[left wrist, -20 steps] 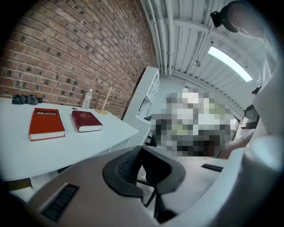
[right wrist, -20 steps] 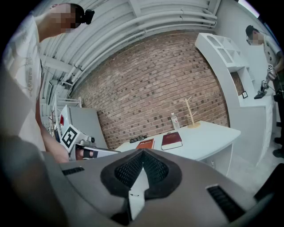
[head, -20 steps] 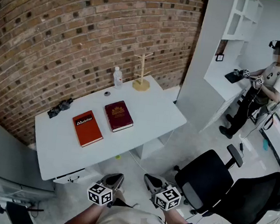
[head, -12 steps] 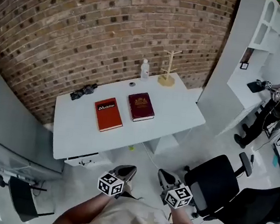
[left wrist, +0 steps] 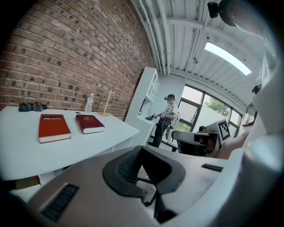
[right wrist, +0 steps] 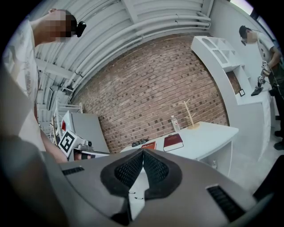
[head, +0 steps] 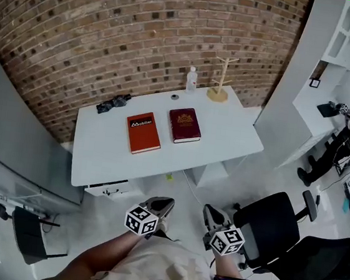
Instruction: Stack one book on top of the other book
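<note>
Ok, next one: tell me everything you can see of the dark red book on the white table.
The dark red book is a closed hardcover with gold-looking print on its cover and pale page edges. It lies flat, cover up, on the white table. In the head view it sits just right of the orange book, roughly parallel to it, with a narrow strip of tabletop between them. Nothing rests on it; only the table touches it.

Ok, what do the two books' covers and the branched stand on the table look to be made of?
The orange-red rectangular book: smooth hard cover, probably coated board, with white print. The dark maroon book: matte hard cover with gold-toned stamping, cloth or leatherette, cannot tell which. The pale branched stand: likely unfinished light wood.
</note>
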`<state>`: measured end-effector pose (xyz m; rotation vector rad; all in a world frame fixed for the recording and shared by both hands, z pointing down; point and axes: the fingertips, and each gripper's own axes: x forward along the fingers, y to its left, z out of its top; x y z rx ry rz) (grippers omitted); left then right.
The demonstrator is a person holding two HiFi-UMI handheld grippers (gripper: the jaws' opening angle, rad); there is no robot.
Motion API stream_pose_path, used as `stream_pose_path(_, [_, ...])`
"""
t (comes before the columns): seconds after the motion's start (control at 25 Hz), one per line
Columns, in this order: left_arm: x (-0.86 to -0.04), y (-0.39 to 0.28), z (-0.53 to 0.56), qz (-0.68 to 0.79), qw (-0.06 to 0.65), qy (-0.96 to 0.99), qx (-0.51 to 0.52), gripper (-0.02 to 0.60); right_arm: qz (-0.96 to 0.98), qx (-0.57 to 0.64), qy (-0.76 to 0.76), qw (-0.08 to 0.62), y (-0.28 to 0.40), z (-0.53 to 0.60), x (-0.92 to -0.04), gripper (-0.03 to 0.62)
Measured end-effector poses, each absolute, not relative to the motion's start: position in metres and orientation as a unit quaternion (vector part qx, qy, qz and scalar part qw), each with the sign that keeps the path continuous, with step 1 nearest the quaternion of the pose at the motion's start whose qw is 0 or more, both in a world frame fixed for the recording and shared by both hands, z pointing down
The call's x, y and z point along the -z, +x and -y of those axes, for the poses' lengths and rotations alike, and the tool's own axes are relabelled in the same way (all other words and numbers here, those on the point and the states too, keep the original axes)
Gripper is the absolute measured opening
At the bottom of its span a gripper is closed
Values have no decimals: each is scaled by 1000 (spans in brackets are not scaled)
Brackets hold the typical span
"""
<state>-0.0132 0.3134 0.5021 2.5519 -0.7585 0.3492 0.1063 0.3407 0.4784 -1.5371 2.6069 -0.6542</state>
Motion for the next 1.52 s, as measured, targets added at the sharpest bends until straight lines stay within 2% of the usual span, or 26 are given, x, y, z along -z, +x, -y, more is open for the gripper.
stream_pose_path(0.76, [-506,-5,-297,277,221,925,-136,20,-834,231,-500,22,114,-320,-490,21])
stream_pose_path(1.04, [-513,-21,-275,301,235,914,-134,20,-843,233,-485,14,105,-291,-493,21])
stream_pose_path(1.52, [-516,-9,-229,296,242,916,-123,20,-839,235,-492,2,112,-249,-498,21])
